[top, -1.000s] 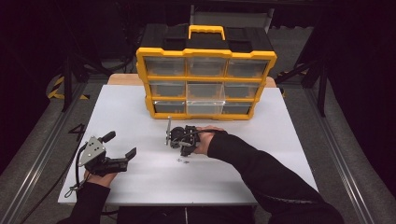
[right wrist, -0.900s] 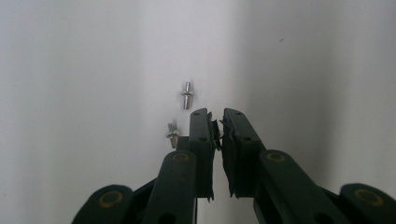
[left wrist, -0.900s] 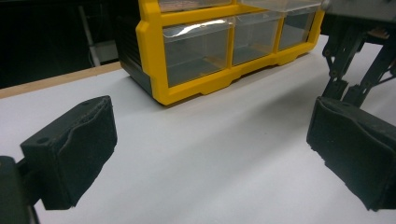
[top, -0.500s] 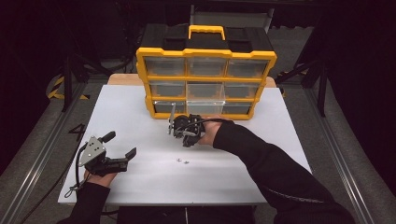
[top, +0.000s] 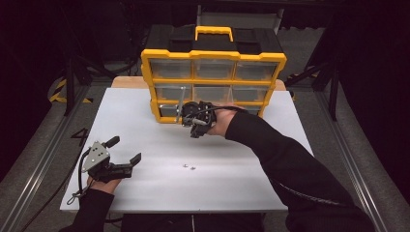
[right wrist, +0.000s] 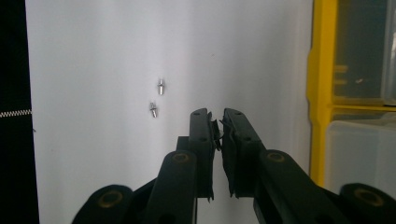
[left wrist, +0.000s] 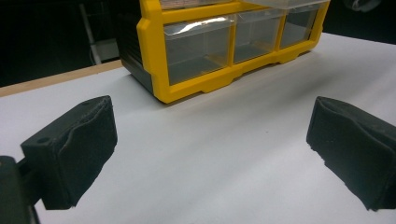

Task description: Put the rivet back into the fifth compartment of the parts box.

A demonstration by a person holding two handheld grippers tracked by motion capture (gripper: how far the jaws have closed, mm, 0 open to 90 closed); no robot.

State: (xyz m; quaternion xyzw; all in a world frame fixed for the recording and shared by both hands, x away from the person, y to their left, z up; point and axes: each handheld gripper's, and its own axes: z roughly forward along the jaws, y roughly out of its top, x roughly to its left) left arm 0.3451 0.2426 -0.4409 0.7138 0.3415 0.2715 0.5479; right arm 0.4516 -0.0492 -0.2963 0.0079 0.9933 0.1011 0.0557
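Note:
A yellow organizer (top: 212,58) with clear drawers stands at the back of the white table (top: 145,121). My right gripper (top: 197,129) hangs above the table just in front of the organizer's bottom-left drawer and points down. In the right gripper view its jaws (right wrist: 218,122) are shut; I cannot tell whether anything tiny is pinched between the pads. Two small silver screws (top: 188,167) lie on the table below it, one screw (right wrist: 160,87) beside the other (right wrist: 152,109). My left gripper (top: 126,149) rests at the front left, open, with nothing between its jaws (left wrist: 210,140).
The organizer's lower corner (left wrist: 154,51) lies ahead of the left gripper, with bare white tabletop between them. A wooden edge (left wrist: 56,77) shows along the table's far side. Dark floor and metal rails (top: 43,159) surround the table.
The right gripper has risen from the table near the screws and moved back toward the organizer's front, jaws still shut. The left gripper has stayed in place.

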